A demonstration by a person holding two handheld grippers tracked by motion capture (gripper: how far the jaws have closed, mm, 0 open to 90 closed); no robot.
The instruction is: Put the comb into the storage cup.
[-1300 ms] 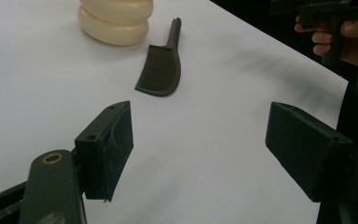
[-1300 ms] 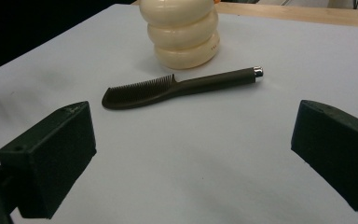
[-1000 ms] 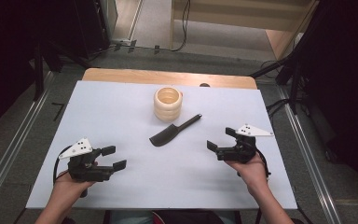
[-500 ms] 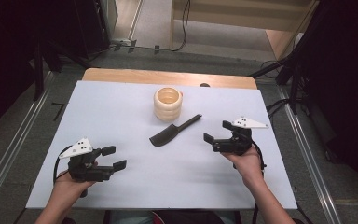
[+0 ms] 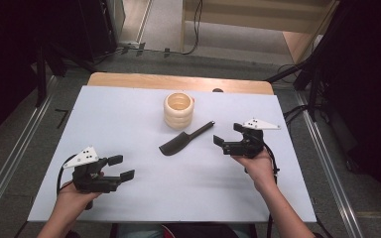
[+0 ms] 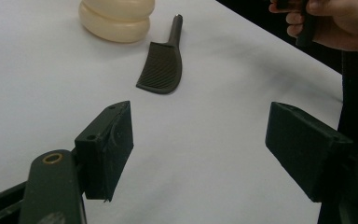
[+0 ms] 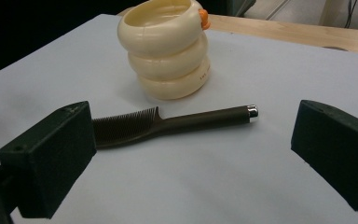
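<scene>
Two grippers wait with jaws released. The right gripper (image 5: 224, 142) nears the dark plastic comb (image 5: 184, 139), lying at 5 o'clock from the cream ringed cup (image 5: 178, 110). Next: grasp its handle.

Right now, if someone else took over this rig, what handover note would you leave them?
Left gripper: open, holds nothing, low at the near left of the table.
Right gripper: open, holds nothing, aimed at the comb, close to its handle end but not touching it.
The comb lies flat mid-table, its handle pointing toward the far right. The cream ringed cup stands upright just behind it, apparently empty.
Done: nothing grasped yet.
Left: probably to close the right gripper on the comb's handle and lift it, perhaps into the cup.
</scene>
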